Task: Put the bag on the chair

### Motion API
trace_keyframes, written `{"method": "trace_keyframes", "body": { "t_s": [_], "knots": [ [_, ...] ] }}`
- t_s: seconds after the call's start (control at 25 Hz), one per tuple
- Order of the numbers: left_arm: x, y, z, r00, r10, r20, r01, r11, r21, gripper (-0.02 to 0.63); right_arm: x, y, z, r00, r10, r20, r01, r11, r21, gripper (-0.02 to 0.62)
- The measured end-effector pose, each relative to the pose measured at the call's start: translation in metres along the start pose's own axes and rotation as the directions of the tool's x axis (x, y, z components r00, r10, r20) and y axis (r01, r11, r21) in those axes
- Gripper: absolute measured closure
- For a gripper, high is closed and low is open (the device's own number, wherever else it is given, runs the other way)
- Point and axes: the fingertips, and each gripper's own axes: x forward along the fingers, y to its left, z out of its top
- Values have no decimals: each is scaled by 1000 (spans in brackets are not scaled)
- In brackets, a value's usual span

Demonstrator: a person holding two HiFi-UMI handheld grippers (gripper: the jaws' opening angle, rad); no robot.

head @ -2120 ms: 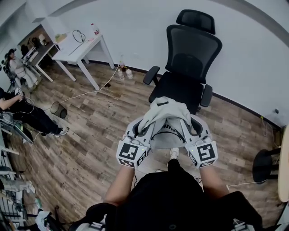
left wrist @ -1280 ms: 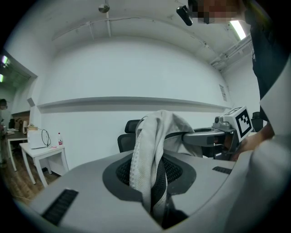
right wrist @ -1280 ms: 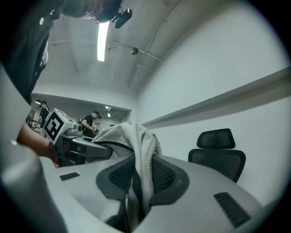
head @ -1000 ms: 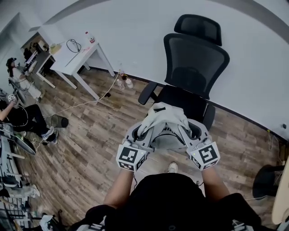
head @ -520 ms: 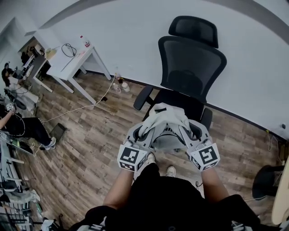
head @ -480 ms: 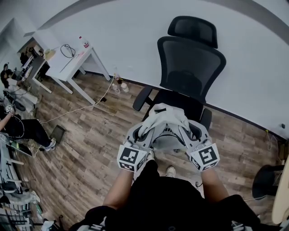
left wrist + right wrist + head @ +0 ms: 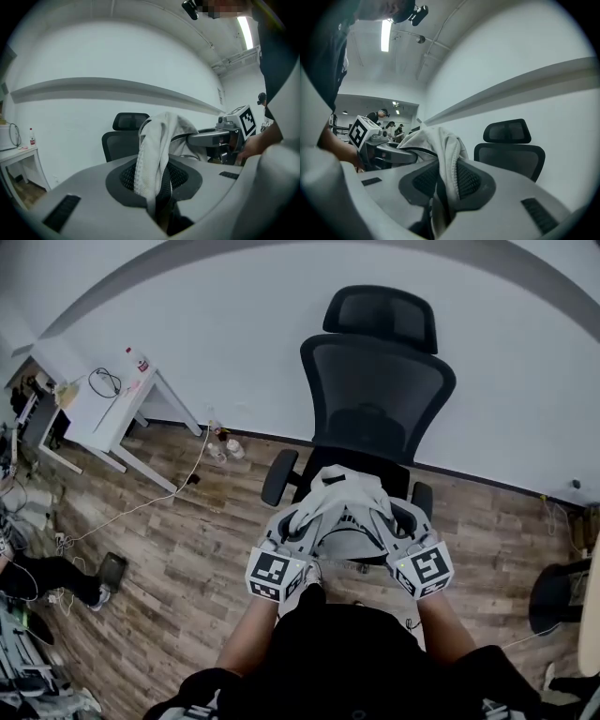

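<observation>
A pale grey-white fabric bag (image 7: 341, 505) hangs between my two grippers, just in front of the black mesh office chair (image 7: 378, 381) and over the front edge of its seat (image 7: 361, 462). My left gripper (image 7: 302, 518) is shut on the bag's left side; its own view shows the cloth (image 7: 157, 145) pinched between the dark pads, with the chair (image 7: 123, 138) behind. My right gripper (image 7: 386, 518) is shut on the bag's right side; its view shows the fabric (image 7: 447, 157) clamped and the chair (image 7: 511, 150) beyond. Each gripper view also shows the other gripper's marker cube.
A white desk (image 7: 111, 407) stands at the left against the wall, with bottles (image 7: 223, 444) and a cable on the wood floor beside it. A black stool (image 7: 558, 589) is at the right edge. The chair's armrests (image 7: 275, 479) flank the seat. The white wall runs behind the chair.
Both grippers have carried the bag forward toward the chair; the chair now sits closer and more centred, with the bag over the seat's front edge. Both grips are unchanged.
</observation>
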Motion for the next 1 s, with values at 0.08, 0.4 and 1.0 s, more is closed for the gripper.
{"method": "trace_keyframes", "body": {
  "t_s": [0.08, 0.4, 1.0],
  "knots": [
    [16, 16, 0, 999, -43, -13, 43, 999, 7, 512, 17, -11, -2, 999, -34, -14, 34, 999, 4, 502],
    [60, 52, -2, 983, -178, -39, 179, 983, 32, 511, 50, -31, -13, 979, -201, -12, 201, 979, 21, 502],
    [150, 99, -35, 933, -340, -117, 339, 940, -33, 511, 110, -89, -60, 927, -340, -156, 356, 931, 86, 502]
  ]
}}
